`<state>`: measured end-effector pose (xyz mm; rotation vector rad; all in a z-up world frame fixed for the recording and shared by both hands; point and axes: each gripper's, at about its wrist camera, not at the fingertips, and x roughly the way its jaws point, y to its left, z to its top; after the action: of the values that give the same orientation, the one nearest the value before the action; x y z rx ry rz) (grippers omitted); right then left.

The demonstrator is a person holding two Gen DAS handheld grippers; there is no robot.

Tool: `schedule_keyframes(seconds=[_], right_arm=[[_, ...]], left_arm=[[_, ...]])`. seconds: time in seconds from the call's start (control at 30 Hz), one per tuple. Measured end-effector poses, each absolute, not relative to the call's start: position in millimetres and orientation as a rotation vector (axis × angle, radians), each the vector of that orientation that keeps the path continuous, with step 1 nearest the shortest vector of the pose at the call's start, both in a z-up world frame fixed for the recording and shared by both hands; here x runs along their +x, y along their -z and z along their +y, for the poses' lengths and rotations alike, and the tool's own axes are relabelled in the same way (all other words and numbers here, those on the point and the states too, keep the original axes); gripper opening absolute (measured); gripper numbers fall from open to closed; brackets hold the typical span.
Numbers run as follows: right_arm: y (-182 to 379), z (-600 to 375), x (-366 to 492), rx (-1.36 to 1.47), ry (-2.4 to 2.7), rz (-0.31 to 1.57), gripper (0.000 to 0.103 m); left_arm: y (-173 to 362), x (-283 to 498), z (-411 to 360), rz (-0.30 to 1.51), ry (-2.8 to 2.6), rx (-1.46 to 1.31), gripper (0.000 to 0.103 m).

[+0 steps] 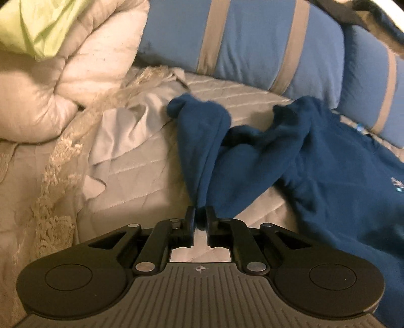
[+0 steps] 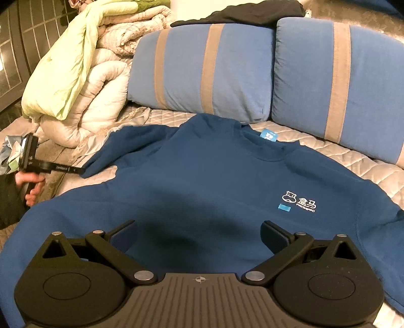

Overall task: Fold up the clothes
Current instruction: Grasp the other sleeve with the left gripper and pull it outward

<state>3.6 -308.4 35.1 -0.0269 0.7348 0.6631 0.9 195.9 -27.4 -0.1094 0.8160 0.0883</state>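
Observation:
A dark blue sweatshirt [image 2: 214,181] with a white logo on its chest lies face up on the quilted bed cover [image 2: 328,148]. My left gripper [image 1: 201,214] is shut on the end of its sleeve [image 1: 202,151] and holds it off the cover. In the right wrist view the left gripper [image 2: 80,170] shows at the far left, pinching the sleeve cuff [image 2: 106,156]. My right gripper [image 2: 199,236] is open and empty, low over the sweatshirt's lower front. The sweatshirt's body also shows in the left wrist view [image 1: 341,176].
Two blue cushions with grey stripes [image 2: 202,68] [image 2: 335,83] stand along the back. A rolled cream duvet [image 2: 101,96] with a light green cloth [image 2: 63,70] sits at the back left. A dark garment [image 2: 242,14] lies on top of the cushions. A loose grey sheet [image 1: 126,131] lies left of the sleeve.

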Motion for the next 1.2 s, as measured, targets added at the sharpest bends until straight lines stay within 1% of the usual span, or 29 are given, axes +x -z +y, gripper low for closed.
schedule_keyframes(seconds=[0.1,0.17,0.2,0.23,0.37,0.5,0.63,0.7,0.77,0.83,0.87,1.03,1.2], right_arm=[[-35,-311,4,-0.012,-0.66,0.735,0.102],[-35,-312,4,-0.003,-0.659,0.736,0.102],[-35,-312,4,0.002,-0.658,0.736,0.102],[-34,-312,5,0.004,-0.659,0.737,0.102],[-34,-312,6,0.008,-0.666,0.743,0.102],[-33,-312,7,0.013,-0.671,0.75,0.102],[-32,-312,9,0.024,-0.675,0.763,0.102],[-32,-312,10,0.029,-0.676,0.765,0.102],[-32,-312,10,0.031,-0.677,0.768,0.102],[-32,-313,11,0.032,-0.678,0.77,0.102],[-31,-313,11,0.033,-0.678,0.771,0.102],[-31,-312,11,0.036,-0.679,0.778,0.102],[-31,-309,9,0.012,-0.682,0.777,0.102]], left_arm=[[12,3,196,0.778,-0.073,-0.128,0.013],[2,9,198,0.741,-0.062,-0.143,0.025],[-3,14,199,0.721,-0.06,-0.144,0.032],[-5,22,200,0.703,-0.058,-0.143,0.034],[-10,55,197,0.657,-0.03,-0.101,0.034],[-4,91,178,0.641,0.009,0.003,0.034],[12,123,165,0.678,-0.003,0.084,0.034],[23,136,163,0.729,-0.032,0.135,0.034],[35,148,162,0.779,-0.061,0.187,0.033],[36,148,167,0.779,-0.077,0.19,0.007],[36,148,170,0.778,-0.085,0.191,0.007],[0,113,193,0.636,-0.15,0.151,0.006],[-34,50,234,0.498,-0.251,0.088,0.006]])
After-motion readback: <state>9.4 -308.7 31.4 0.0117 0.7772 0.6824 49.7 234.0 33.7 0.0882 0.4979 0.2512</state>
